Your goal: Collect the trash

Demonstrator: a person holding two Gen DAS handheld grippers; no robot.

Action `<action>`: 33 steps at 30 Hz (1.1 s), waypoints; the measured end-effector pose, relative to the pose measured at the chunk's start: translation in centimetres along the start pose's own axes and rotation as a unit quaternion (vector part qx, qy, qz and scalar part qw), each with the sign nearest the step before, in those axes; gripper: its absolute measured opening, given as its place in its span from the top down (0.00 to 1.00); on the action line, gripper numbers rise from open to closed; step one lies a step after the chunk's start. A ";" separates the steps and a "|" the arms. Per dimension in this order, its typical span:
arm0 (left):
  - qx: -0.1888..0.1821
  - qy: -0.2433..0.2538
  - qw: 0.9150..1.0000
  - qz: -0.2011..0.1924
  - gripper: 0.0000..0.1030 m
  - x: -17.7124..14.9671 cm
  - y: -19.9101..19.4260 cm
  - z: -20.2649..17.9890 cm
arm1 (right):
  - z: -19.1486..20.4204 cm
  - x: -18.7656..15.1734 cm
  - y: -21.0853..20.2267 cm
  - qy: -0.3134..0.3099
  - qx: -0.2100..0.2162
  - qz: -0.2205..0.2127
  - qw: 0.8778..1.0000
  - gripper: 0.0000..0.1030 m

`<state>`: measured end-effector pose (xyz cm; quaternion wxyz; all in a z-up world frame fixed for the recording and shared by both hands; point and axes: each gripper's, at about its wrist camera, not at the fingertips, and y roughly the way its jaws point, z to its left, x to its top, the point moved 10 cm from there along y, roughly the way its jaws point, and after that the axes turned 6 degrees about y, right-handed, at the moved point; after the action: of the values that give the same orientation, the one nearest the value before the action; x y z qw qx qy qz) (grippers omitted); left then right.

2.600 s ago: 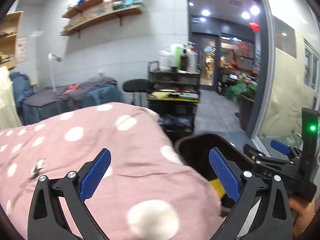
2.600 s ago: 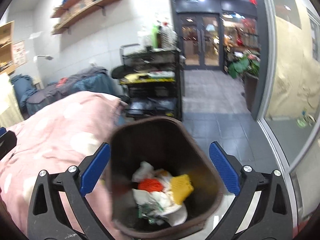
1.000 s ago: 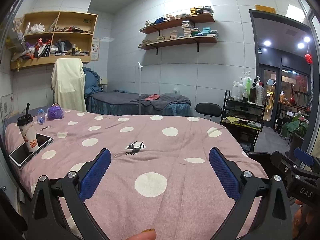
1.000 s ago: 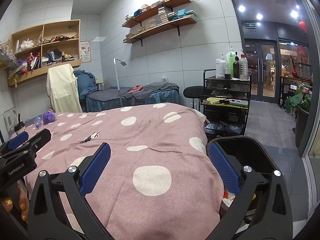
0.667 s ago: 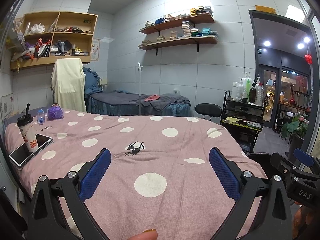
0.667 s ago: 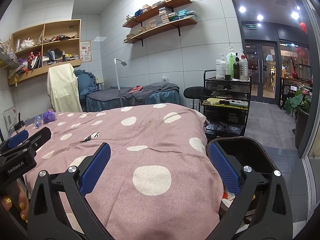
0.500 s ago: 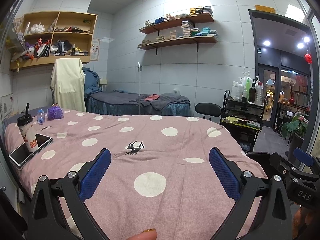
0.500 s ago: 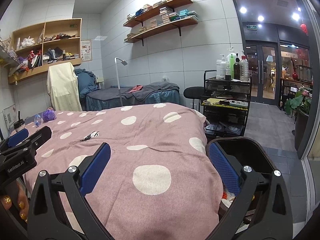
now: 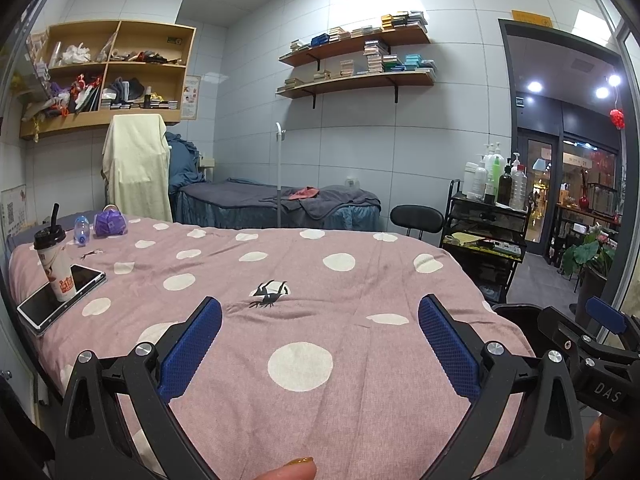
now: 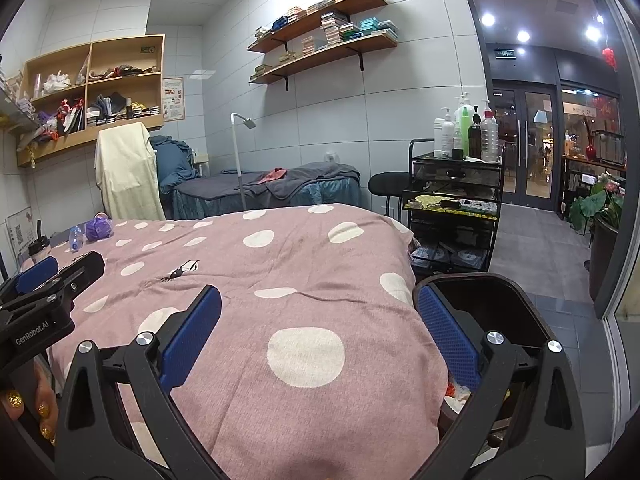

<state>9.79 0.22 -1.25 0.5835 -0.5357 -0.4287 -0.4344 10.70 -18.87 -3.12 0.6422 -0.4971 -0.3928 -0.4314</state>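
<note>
A dark brown trash bin point(image 10: 500, 300) stands on the floor at the right side of the pink polka-dot bed point(image 10: 280, 280); a little trash shows inside it behind my right finger. Its rim also shows in the left wrist view point(image 9: 516, 312). My left gripper point(image 9: 320, 344) is open and empty above the bed's near end. My right gripper point(image 10: 320, 340) is open and empty, its right finger over the bin's edge. A drink cup with a straw point(image 9: 54, 258), a small bottle point(image 9: 81, 230) and a crumpled purple item point(image 9: 110, 222) lie at the bed's far left.
A phone or tablet point(image 9: 60, 294) lies under the cup. A black cart with bottles point(image 10: 456, 200) and a black stool point(image 10: 388, 184) stand beyond the bed. A second, grey bed point(image 9: 280, 204) is at the back wall. A glass door point(image 10: 524, 140) is at right.
Since 2.6 s ago both grippers lifted from over the bin and turned left to face across the bed. Over the last second nothing has visibly moved.
</note>
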 end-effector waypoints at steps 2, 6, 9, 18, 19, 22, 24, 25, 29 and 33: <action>0.000 0.000 1.000 -0.001 0.06 0.0 0.0 0.0 | 0.0 0.0 0.0 -0.001 0.000 0.001 1.000 0.06; 0.001 0.001 1.000 -0.001 0.06 0.0 0.0 0.0 | 0.0 0.0 0.1 -0.001 0.000 0.002 1.000 0.06; 0.000 0.001 1.000 0.001 0.06 -0.1 0.0 0.0 | 0.0 0.0 0.2 0.000 0.000 0.002 1.000 0.06; 0.000 -0.001 1.000 0.001 0.06 -0.1 -0.1 0.1 | 0.0 -0.2 0.1 0.000 0.000 0.003 1.000 0.06; 0.000 -0.001 1.000 0.001 0.06 -0.2 -0.2 0.1 | 0.0 -0.2 0.1 0.000 0.000 0.003 1.000 0.06; 0.001 -0.001 1.000 0.002 0.06 -0.2 -0.2 0.1 | 0.0 -0.2 0.1 0.001 0.001 0.004 1.000 0.06; 0.000 -0.001 1.000 0.001 0.06 -0.2 -0.2 0.1 | 0.0 -0.2 0.1 0.001 0.000 0.004 1.000 0.06; 0.000 -0.001 1.000 0.001 0.06 -0.2 -0.2 0.1 | 0.0 -0.2 0.1 0.001 0.000 0.005 1.000 0.06; 0.000 0.000 1.000 0.002 0.06 -0.3 -0.2 0.1 | 0.0 -0.3 0.1 0.001 0.001 0.005 1.000 0.06; -0.001 0.001 1.000 0.002 0.06 -0.3 -0.3 0.0 | 0.0 -0.4 0.1 0.001 0.001 0.005 1.000 0.06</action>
<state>9.40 0.24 -1.46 0.5844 -0.5369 -0.4267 -0.4338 10.71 -18.78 -3.49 0.6455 -0.4981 -0.3901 -0.4279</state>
